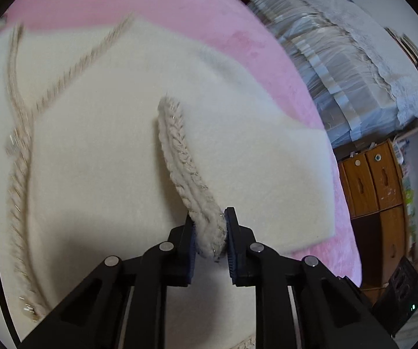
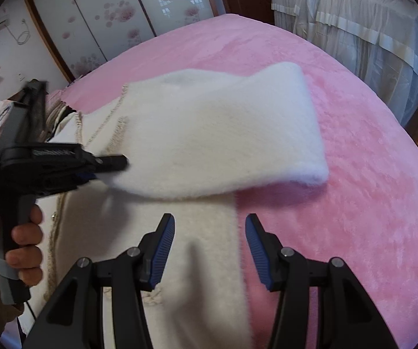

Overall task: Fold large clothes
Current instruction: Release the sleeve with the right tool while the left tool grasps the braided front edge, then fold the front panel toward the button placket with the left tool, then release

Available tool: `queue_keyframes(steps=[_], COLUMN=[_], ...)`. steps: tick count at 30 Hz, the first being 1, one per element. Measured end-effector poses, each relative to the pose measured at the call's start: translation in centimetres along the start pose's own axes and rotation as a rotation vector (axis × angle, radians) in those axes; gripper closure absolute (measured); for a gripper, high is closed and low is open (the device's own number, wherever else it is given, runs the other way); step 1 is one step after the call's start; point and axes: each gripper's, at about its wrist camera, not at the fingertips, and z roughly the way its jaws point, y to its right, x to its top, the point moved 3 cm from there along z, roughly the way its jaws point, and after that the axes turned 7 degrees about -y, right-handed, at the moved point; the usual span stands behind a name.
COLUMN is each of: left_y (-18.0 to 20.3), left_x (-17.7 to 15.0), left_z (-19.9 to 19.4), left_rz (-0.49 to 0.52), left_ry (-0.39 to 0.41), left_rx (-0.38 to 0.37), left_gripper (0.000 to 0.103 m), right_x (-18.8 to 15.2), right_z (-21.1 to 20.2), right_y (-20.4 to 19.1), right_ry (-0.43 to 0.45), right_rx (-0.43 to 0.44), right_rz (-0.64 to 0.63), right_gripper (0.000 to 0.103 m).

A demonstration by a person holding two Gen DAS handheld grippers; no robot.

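White fluffy sweater [image 1: 115,151] fills most of the left wrist view, lying spread on a pink blanket [image 1: 238,37] that shows along the top and the right side. A braided rope trim [image 1: 19,174] runs down the left of the frame. Another piece of braided trim [image 1: 180,168] stands up on edge in the middle, on a fold of the sweater. The left gripper [image 1: 210,238] at the bottom middle is squeezed tight on the lower end of that trim, and both pads press on it. A frilly pale bed cover [image 1: 340,52] hangs in the upper right. A brown wooden cabinet [image 1: 375,180] stands at the right edge.

In the right wrist view, the sweater [image 2: 209,133] lies in the middle of the frame on the pink blanket [image 2: 354,174]. One sleeve part is folded over and reaches toward the right. The right gripper [image 2: 210,250] at the bottom middle is about half open. It holds nothing. Its left finger is over the sweater and its right finger is over the blanket, with the sweater's edge between them. At the left, a hand [image 2: 19,244] holds the handle of the left gripper [image 2: 113,163], whose tip is on the sweater. Sliding doors with pink flowers [image 2: 115,8] are in the upper left.
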Motion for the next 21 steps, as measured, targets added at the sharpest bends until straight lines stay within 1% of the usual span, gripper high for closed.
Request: queue_keyframes(steps=[2,4,8,11,12,15,18,19,20,21], left_y=[1.7,3.3,5.3,5.6,5.7,5.1,3.3,2.3,1.1,0.0], left_x=[0.8,1.6,3.9,5.8,6.5,8.1,9.1,9.2,9.2,9.0], left_z=[-2.1,-4.4,-9.0,-12.6,-13.5,-16.0,-17.7,-18.4,-18.9,-19.3], left_rz=[0.059,0.099,0.128,0.143,0.148,0.142,0.109,0.097,0.083,0.070], left_ry=[0.052,0.097,0.191,0.247,0.264,0.293,0.298,0.299,0.297,0.293], left_rx=[0.028,0.038,0.044,0.045,0.056,0.088,0.103,0.109,0.115,0.122], left_gripper=[0.088,0.088,0.088,0.088,0.088,0.088,0.088,0.088,0.088,0.088], right_x=[0.1,0.3,1.5,3.0,3.6,5.1,6.5,6.8,7.2,7.6], right_z=[0.4,0.7,1.6,2.2,2.5,3.4,4.2,4.4,4.5,4.6], right_y=[0.9,1.6,2.8,3.0,3.0,2.3,1.1,0.7,0.1,-0.4], right_ry=[-0.010,-0.016,-0.021,-0.020,-0.019,-0.011,0.005,0.009,0.020,0.028], right_rx=[-0.007,-0.018,-0.024,-0.007,-0.011,-0.023,-0.026,-0.042,-0.068,-0.097], right_rz=[0.024,0.042,0.092,0.123,0.125,0.122,0.100,0.087,0.063,0.039], right_gripper=[0.052,0.052,0.052,0.052,0.052,0.052,0.052,0.054,0.064,0.068])
